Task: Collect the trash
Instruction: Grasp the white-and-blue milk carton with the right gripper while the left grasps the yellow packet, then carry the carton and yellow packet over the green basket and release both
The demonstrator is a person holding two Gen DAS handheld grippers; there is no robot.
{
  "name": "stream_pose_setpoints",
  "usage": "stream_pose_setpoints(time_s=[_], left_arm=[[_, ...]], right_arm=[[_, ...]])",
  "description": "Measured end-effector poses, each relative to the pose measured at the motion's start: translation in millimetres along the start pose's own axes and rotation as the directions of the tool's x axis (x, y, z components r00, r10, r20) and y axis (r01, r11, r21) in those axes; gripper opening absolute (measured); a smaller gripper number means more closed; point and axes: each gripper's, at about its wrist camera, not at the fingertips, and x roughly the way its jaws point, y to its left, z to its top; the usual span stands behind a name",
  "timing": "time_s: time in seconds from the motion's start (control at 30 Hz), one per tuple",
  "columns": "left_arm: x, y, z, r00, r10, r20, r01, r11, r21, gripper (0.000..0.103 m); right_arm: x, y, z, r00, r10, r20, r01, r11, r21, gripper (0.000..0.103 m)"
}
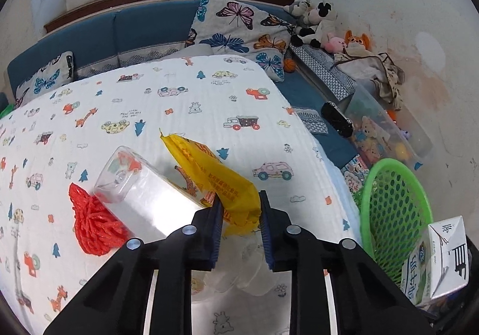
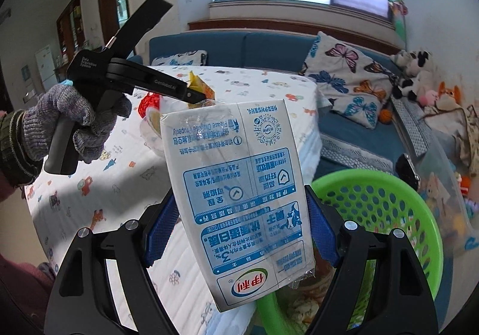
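The left gripper (image 1: 241, 215) pointed down at a bed (image 1: 179, 101) covered with a white sheet printed with cartoon cars and giraffes. Its blue-padded jaws stood narrowly apart around the near end of a crumpled yellow plastic wrapper (image 1: 215, 176); whether the pads pressed it could not be told. A clear plastic cup (image 1: 143, 188) lay on its side just beside the wrapper, touching a red mesh net (image 1: 92, 224).

The right gripper (image 2: 239, 227) had its jaws spread wide and pinching a white and blue milk carton (image 2: 239, 191), held in the air near the bed's edge. A green perforated plastic basket (image 2: 389, 215) sat just beside and below the carton. A hand in a grey knitted glove (image 2: 69, 122) gripped the left tool's handle.
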Motion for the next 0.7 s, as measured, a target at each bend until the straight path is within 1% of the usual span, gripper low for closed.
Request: stream_pose_setpoints(time_s=[0.2,0.4,0.5,0.57,0.7], left_arm=[[-23,-14,-3,0.999,-0.031,0.039,0.029,0.999,0.042,0.018],[-50,-33,-3,0.994,-0.079,0.078,0.073,0.994,0.084,0.018],[-63,-47,-4,0.99,-0.107,0.096,0.096,0.989,0.114,0.018],[-70,-58,-5,0.985,-0.14,0.102,0.126,0.984,0.13,0.018],[-77,-78,-7,0.978,-0.181,0.102,0.162,0.972,0.168,0.018]], right_arm=[[-13,-8,-5,0.999,-0.043,0.013,0.042,0.998,0.056,0.079],[-33,-25,-14,0.994,-0.106,0.027,0.102,0.987,0.122,0.079],[-39,-37,-17,0.989,-0.146,0.015,0.142,0.977,0.157,0.079],[-43,-49,-21,0.984,-0.181,0.003,0.177,0.967,0.181,0.079],[-45,-73,-29,0.971,-0.235,-0.034,0.236,0.94,0.247,0.079]])
